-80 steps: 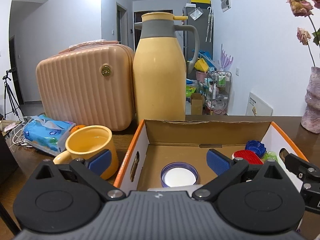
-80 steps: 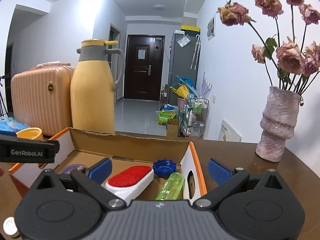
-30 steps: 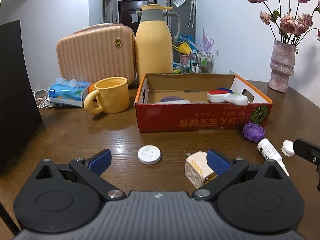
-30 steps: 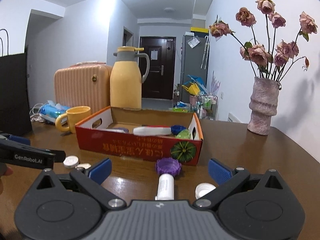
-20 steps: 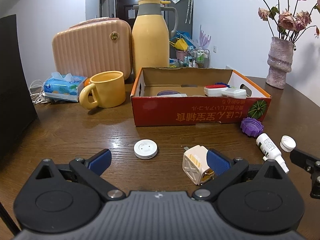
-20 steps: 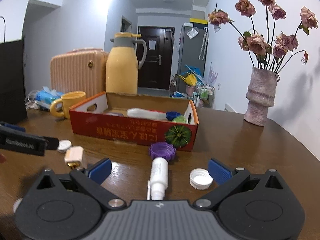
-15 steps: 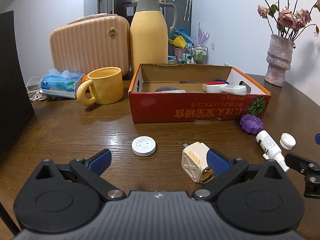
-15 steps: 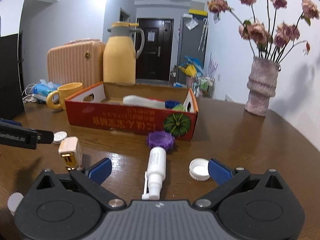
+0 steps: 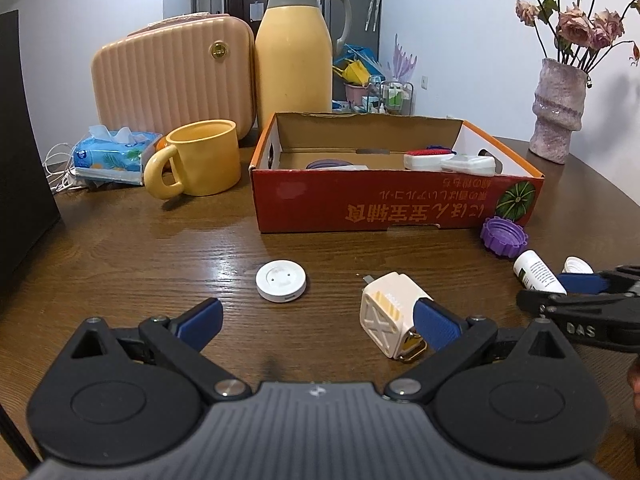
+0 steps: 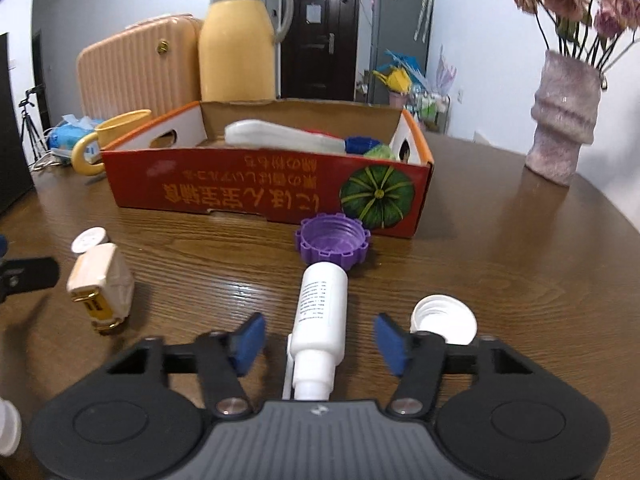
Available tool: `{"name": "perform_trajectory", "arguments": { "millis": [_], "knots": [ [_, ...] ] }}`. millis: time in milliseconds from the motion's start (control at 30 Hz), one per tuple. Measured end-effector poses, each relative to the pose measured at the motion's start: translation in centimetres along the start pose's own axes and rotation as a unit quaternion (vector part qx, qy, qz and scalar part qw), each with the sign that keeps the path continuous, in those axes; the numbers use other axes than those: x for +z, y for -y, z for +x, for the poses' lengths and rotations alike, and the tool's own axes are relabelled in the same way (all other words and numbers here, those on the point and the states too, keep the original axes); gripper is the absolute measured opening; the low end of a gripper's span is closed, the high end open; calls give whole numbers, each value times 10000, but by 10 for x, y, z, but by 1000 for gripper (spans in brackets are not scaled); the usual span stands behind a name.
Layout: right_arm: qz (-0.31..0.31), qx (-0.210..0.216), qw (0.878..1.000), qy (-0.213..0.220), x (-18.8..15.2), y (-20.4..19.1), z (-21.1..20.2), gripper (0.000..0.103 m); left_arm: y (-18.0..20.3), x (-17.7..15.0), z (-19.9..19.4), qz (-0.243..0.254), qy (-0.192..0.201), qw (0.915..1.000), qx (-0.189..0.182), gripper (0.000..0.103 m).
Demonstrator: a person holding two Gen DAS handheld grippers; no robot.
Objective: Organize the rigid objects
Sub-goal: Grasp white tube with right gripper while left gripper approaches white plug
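While several items already lie inside the red cardboard box (image 10: 264,196) at the centre of the right wrist frame, five rigid objects remain on the worktop (image 10: 500,264). Low in that frame, the right hand-held gripper (image 10: 320,342) is open around the white bottle (image 10: 322,308) without touching it; a purple cap (image 10: 332,242) lies just above, a white cap (image 10: 446,320) at right. In the left wrist view, the left hand-held gripper (image 9: 316,320) stands wide open and empty, with the cream plug adapter (image 9: 390,314) beside its right finger and a white round disc (image 9: 281,280) ahead. By my judgement, sorting is partway done.
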State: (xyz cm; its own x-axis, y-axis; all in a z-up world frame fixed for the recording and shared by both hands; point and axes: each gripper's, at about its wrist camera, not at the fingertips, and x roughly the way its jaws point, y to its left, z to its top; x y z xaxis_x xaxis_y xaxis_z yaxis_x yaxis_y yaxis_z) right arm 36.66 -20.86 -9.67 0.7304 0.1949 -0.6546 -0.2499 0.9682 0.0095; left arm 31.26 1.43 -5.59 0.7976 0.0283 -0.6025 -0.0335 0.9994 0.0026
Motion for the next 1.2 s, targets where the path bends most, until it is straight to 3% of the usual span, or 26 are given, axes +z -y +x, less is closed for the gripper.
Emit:
{"name": "perform_trajectory", "arguments": {
  "millis": [67, 133, 767, 1200],
  "knots": [
    [116, 40, 9999, -46, 0, 1, 7, 30, 1, 0, 1, 11, -17, 10000, 11, 103],
    [237, 80, 9997, 30, -1, 3, 7, 27, 2, 0, 3, 13, -46, 10000, 30, 103],
    [573, 301, 9962, 580, -4, 14, -13, 27, 42, 8, 13, 229, -184, 9995, 126, 103],
    [755, 360, 9932, 814, -4, 21, -23, 27, 62, 9, 37, 56, -472, 9982, 378, 103]
  ]
}}
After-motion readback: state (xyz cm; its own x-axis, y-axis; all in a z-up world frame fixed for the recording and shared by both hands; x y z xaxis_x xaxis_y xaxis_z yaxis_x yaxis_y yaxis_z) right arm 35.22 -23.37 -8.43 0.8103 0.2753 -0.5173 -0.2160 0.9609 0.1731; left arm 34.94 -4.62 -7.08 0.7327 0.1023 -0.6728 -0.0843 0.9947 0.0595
